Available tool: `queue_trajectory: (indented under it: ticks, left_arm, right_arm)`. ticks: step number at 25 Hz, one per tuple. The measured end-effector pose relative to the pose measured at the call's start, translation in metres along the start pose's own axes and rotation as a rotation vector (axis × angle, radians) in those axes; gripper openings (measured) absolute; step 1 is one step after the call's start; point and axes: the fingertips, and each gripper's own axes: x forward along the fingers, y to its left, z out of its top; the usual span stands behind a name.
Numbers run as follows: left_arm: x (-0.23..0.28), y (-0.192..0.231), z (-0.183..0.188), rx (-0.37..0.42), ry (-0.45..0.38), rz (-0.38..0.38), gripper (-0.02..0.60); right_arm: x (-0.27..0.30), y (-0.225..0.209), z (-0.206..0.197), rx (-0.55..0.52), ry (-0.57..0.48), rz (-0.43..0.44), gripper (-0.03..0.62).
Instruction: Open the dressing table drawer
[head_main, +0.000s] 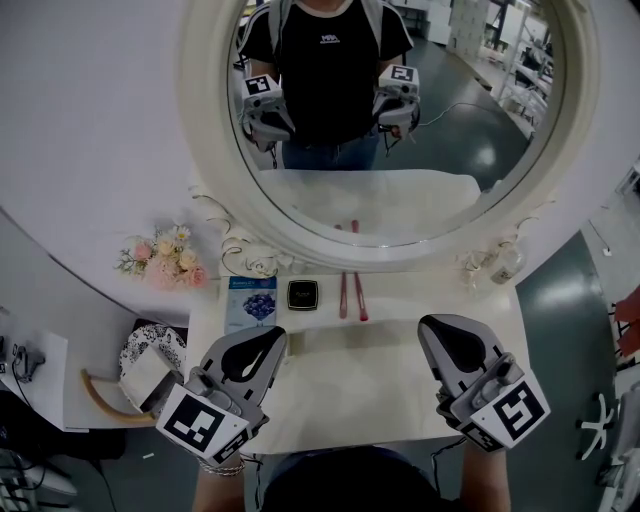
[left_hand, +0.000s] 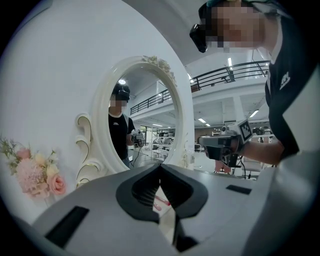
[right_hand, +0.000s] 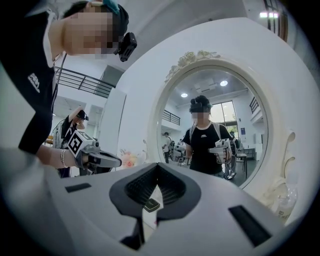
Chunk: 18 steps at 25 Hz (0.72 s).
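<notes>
The white dressing table (head_main: 380, 385) stands below me with its oval mirror (head_main: 560, 190) behind it. No drawer front shows in any view; it lies hidden under the tabletop's near edge. My left gripper (head_main: 272, 340) hovers over the tabletop's left front, jaws shut with nothing between them. My right gripper (head_main: 432, 328) hovers over the right front, also shut and empty. In the left gripper view the left gripper (left_hand: 160, 167) points toward the mirror, with the right gripper (left_hand: 220, 145) beside it. In the right gripper view the right gripper (right_hand: 158, 168) faces the mirror too.
At the back of the tabletop lie two pink sticks (head_main: 350, 296), a small black square box (head_main: 302, 294) and a blue card (head_main: 251, 302). Pink flowers (head_main: 165, 262) sit at the left and a small glass bottle (head_main: 505, 262) at the right. A low side table (head_main: 60, 385) stands to the left.
</notes>
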Motion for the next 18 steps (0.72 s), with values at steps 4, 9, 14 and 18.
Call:
queue_trajectory:
  ticks: [4,9,14,18]
  left_arm:
    - [0.0008,0.0005,0.0002,-0.001,-0.001,-0.001,0.017]
    - [0.0028,0.0005,0.0002,-0.003,0.000,-0.004,0.017]
    - [0.0031,-0.0024,0.0008,-0.028,-0.002,-0.018,0.017]
    - [0.0025,-0.0041,0.0011,-0.014,0.004,-0.018,0.017]
  right_arm:
    - [-0.0001,-0.0013,0.0000,-0.004,0.002,-0.004,0.018]
    - [-0.0006,-0.0053,-0.0016,-0.014,0.007,-0.009,0.018]
    - [-0.0012,-0.0058,0.0006,-0.003,0.002,-0.012,0.018]
    - [-0.0024,-0.0093,-0.0036,-0.015,0.019,-0.022,0.018]
